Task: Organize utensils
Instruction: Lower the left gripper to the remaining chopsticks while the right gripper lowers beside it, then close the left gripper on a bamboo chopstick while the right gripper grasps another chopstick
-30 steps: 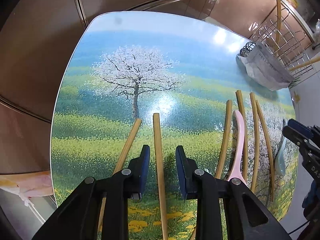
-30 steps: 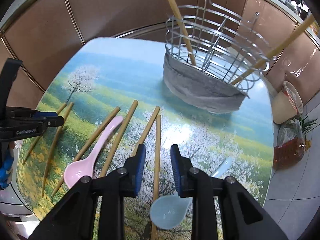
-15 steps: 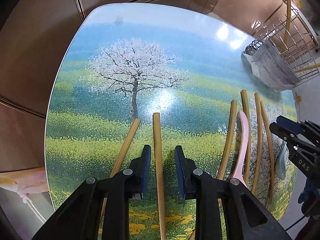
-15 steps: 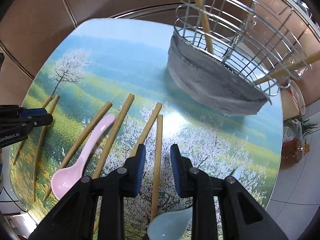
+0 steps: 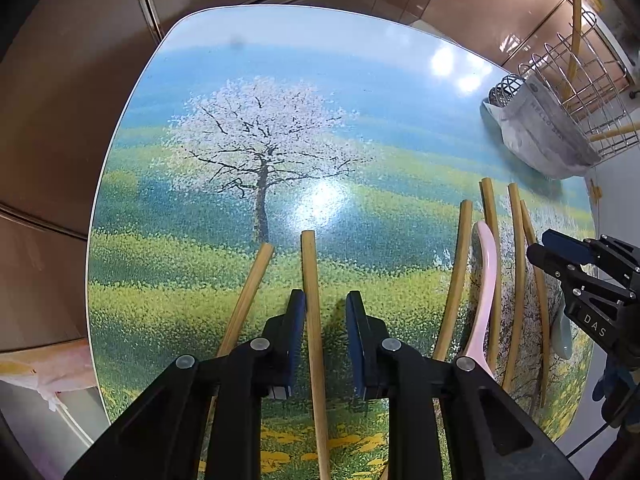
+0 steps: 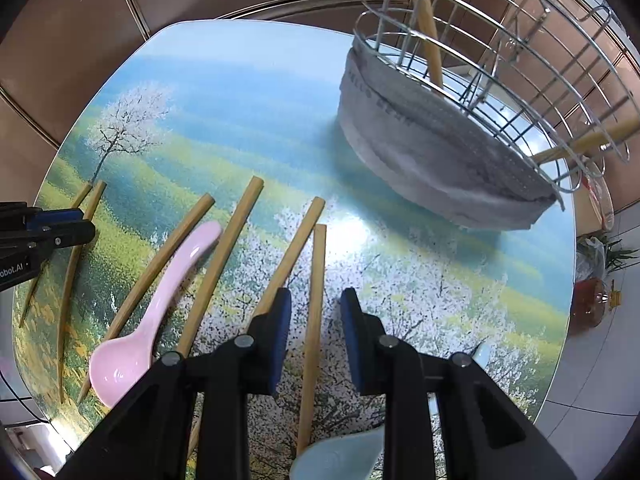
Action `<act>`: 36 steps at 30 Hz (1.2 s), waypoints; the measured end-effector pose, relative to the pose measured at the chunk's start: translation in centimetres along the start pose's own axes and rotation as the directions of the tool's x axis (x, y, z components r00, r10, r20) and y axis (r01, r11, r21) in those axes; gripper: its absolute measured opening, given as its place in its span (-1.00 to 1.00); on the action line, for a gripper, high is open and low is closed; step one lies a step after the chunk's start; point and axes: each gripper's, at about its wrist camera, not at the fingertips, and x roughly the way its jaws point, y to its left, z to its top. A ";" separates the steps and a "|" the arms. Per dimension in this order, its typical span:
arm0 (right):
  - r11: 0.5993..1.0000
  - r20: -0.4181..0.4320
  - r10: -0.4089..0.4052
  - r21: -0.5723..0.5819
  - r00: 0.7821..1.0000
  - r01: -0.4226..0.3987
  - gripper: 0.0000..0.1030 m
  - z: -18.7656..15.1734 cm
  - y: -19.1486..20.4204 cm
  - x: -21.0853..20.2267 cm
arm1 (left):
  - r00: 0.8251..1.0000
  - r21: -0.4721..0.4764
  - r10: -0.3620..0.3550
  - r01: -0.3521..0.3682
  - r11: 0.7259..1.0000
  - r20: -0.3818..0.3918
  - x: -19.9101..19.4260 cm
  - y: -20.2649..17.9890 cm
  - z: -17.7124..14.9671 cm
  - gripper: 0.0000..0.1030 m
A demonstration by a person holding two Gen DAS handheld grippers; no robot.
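The left gripper (image 5: 324,316) points steeply down at a table (image 5: 280,80) printed with a blossoming tree and green fields. Its blue-padded jaws stand narrow and have just been closing; a wooden chopstick (image 5: 314,320) lies on the table between them, close against the left pad while a clear gap shows at the right pad, so it is not clamped. A second chopstick (image 5: 246,300) slants just to the left of it, at the lower centre of the left wrist view. At the right of that view lie four more chopsticks and a pink spoon (image 5: 486,280), and the other gripper enters from the right edge. In the right wrist view the right gripper (image 6: 314,320) also points down with its jaws narrow, astride another chopstick (image 6: 314,300) that lies flat between the pads with a gap on each side. A neighbouring chopstick (image 6: 294,256) angles under the left finger. A pale blue spoon (image 6: 340,456) lies at the bottom edge, partly hidden. In the upper right stands a wire utensil rack (image 6: 540,60) with a grey cloth (image 6: 420,140) wrapped around its base and two chopsticks standing inside.
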 end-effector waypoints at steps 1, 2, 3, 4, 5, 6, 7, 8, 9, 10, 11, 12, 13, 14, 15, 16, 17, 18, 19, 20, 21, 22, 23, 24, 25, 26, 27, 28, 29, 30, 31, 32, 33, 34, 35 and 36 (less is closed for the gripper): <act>1.000 0.000 -0.001 0.000 1.000 0.001 -0.53 -0.2 0.0 0.1 | 1.000 0.003 0.001 -0.001 1.000 0.000 0.0 -0.1 0.1 -0.61; 1.000 0.001 -0.001 0.001 1.000 0.001 -0.53 -0.5 0.0 -0.1 | 1.000 0.007 0.003 -0.003 1.000 0.000 0.0 -0.2 0.1 -0.62; 1.000 0.000 -0.001 0.001 1.000 0.001 -0.53 -0.5 0.0 -0.1 | 1.000 0.011 0.005 -0.005 1.000 0.000 0.1 -0.4 0.2 -0.62; 1.000 -0.001 -0.002 0.000 1.000 0.002 -0.54 -0.4 -0.1 -0.1 | 1.000 0.016 0.008 -0.008 1.000 0.000 0.1 -0.6 0.3 -0.63; 1.000 -0.002 -0.003 0.000 1.000 0.003 -0.54 -0.2 -0.1 0.0 | 1.000 0.021 0.011 -0.011 1.000 0.000 0.1 -0.7 0.4 -0.64; 1.000 -0.003 -0.003 0.000 1.000 0.003 -0.54 -0.3 -0.2 0.1 | 1.000 0.025 0.014 -0.014 1.000 0.000 0.1 -0.8 0.5 -0.65; 1.000 -0.005 -0.004 0.001 1.000 0.004 -0.54 -0.2 -0.3 0.1 | 1.000 0.028 0.016 -0.016 0.999 0.000 0.2 -0.9 0.6 -0.65; 1.000 -0.006 -0.003 0.002 1.000 0.003 -0.54 -0.1 -0.3 0.2 | 1.000 0.029 0.017 -0.017 0.999 0.000 0.2 -1.0 0.7 -0.66; 1.000 -0.009 -0.003 0.003 1.000 0.003 -0.58 -0.1 -0.3 0.3 | 1.000 0.030 0.018 -0.018 0.999 0.001 0.2 -1.2 0.7 -0.66; 1.000 -0.010 -0.003 0.003 1.000 0.003 -0.61 -0.1 -0.3 0.5 | 1.000 0.031 0.018 -0.018 0.999 0.001 0.2 -1.2 0.7 -0.66; 1.000 -0.012 -0.003 0.004 1.000 0.003 -0.62 -0.1 -0.2 0.5 | 1.000 0.033 0.019 -0.019 0.999 0.002 0.2 -1.3 0.8 -0.66; 1.000 -0.011 0.001 0.005 1.000 -0.001 -0.66 -0.1 -0.2 0.6 | 1.000 0.034 0.021 -0.021 0.999 0.003 0.2 -1.3 0.9 -0.66; 1.000 -0.012 0.003 0.005 1.000 -0.002 -0.70 -0.1 -0.4 0.7 | 1.000 0.034 0.023 -0.023 0.999 0.005 0.3 -1.4 1.0 -0.67; 1.000 -0.013 0.002 0.005 1.000 -0.002 -0.71 -0.1 -0.3 0.7 | 1.000 0.035 0.026 -0.026 0.999 0.006 0.3 -1.4 1.0 -0.69; 1.000 -0.015 0.003 0.005 1.000 -0.003 -0.74 0.0 -0.2 0.7 | 1.000 0.036 0.029 -0.029 0.999 0.007 0.3 -1.5 1.0 -0.71; 1.000 -0.016 0.004 0.007 1.000 -0.003 -0.77 -0.1 0.0 0.6 | 0.999 0.038 0.031 -0.031 0.999 0.007 0.3 -1.6 1.1 -0.72; 1.000 -0.017 0.005 0.009 1.000 -0.004 -0.78 -0.1 0.1 0.5 | 0.999 0.039 0.032 -0.032 0.999 0.007 0.4 -1.7 1.2 -0.73; 1.000 -0.018 0.008 0.013 1.000 -0.008 -0.81 0.0 0.1 0.6 | 0.999 0.039 0.033 -0.034 0.999 0.008 0.4 -1.8 1.2 -0.75; 1.000 -0.019 0.012 0.018 1.000 -0.012 -0.83 0.0 0.4 0.8 | 0.999 0.040 0.034 -0.034 0.999 0.008 0.4 -1.8 1.2 -0.75; 1.000 -0.020 0.014 0.022 1.000 -0.013 -0.84 0.0 0.4 0.8 | 0.999 0.042 0.034 -0.035 0.999 0.010 0.5 -1.9 1.3 -0.77; 1.000 -0.020 0.016 0.025 1.000 -0.015 -0.84 -0.1 0.4 0.7 | 0.999 0.044 0.036 -0.036 0.998 0.012 0.5 -2.0 1.3 -0.78; 0.999 -0.019 0.020 0.028 1.000 -0.019 -0.85 -0.2 0.4 0.7 | 0.999 0.047 0.036 -0.036 0.998 0.016 0.6 -2.0 1.2 -0.79; 0.999 -0.018 0.025 0.033 1.000 -0.024 -0.85 -0.3 0.3 0.7 | 0.999 0.048 0.037 -0.038 0.998 0.020 0.6 -2.0 1.2 -0.80; 0.999 -0.017 0.027 0.038 0.999 -0.026 -0.85 -0.3 0.3 0.7 | 0.999 0.049 0.038 -0.039 0.998 0.024 0.6 -2.1 1.2 -0.81; 0.999 -0.016 0.024 0.040 1.000 -0.023 -0.87 -0.5 0.1 0.5 | 0.999 0.048 0.036 -0.037 0.998 0.027 0.4 -1.7 0.9 -0.81; 0.999 -0.012 0.021 0.044 1.000 -0.021 -0.87 -0.6 0.0 0.5 | 0.999 0.047 0.034 -0.035 0.998 0.029 0.5 -1.8 0.8 -0.82; 0.999 -0.009 0.023 0.049 1.000 -0.023 -0.87 -0.8 -0.2 0.4 | 0.999 0.047 0.033 -0.034 0.998 0.030 0.5 -1.9 0.7 -0.85; 0.998 -0.004 0.024 0.054 1.000 -0.024 -0.87 -1.1 -0.4 0.3 | 0.999 0.047 0.030 -0.032 0.998 0.030 0.5 -1.9 0.6 -0.87; 0.998 0.002 0.025 0.057 1.000 -0.025 -0.87 -1.3 -0.5 0.3 | 0.999 0.049 0.028 -0.029 0.998 0.031 0.5 -2.0 0.5 -0.87; 0.998 0.010 0.027 0.062 1.000 -0.027 -0.87 -1.5 -0.6 0.1 | 0.999 0.050 0.025 -0.026 0.998 0.032 0.5 -2.1 0.4 -0.87; 0.997 0.018 0.030 0.066 0.999 -0.031 -0.87 -1.7 -0.8 -0.1 | 0.999 0.050 0.022 -0.024 0.998 0.035 0.5 -2.2 0.3 -0.87; 0.997 0.030 0.033 0.069 0.999 -0.035 -0.87 -1.9 -0.9 -0.5 | 0.999 0.050 0.021 -0.023 0.998 0.039 0.5 -2.2 0.3 -0.87; 0.997 0.044 0.036 0.073 0.998 -0.039 -0.87 -2.3 -1.0 -0.9 | 0.999 0.049 0.019 -0.021 0.999 0.043 0.5 -2.2 0.2 -0.87; 0.996 0.056 0.039 0.078 0.998 -0.044 -0.87 -2.5 -1.2 -1.3 | 0.999 0.043 0.015 -0.017 0.999 0.046 0.4 -2.1 0.1 -0.87; 0.995 0.070 0.044 0.084 0.997 -0.050 -0.87 -2.8 -1.3 -1.7 | 0.999 0.037 0.010 -0.012 0.999 0.049 0.4 -2.0 0.0 -0.88; 0.994 0.086 0.050 0.089 0.995 -0.057 -0.87 -3.1 -1.5 -2.2 | 0.999 0.033 0.007 -0.009 0.999 0.054 0.3 -1.8 -0.1 -0.88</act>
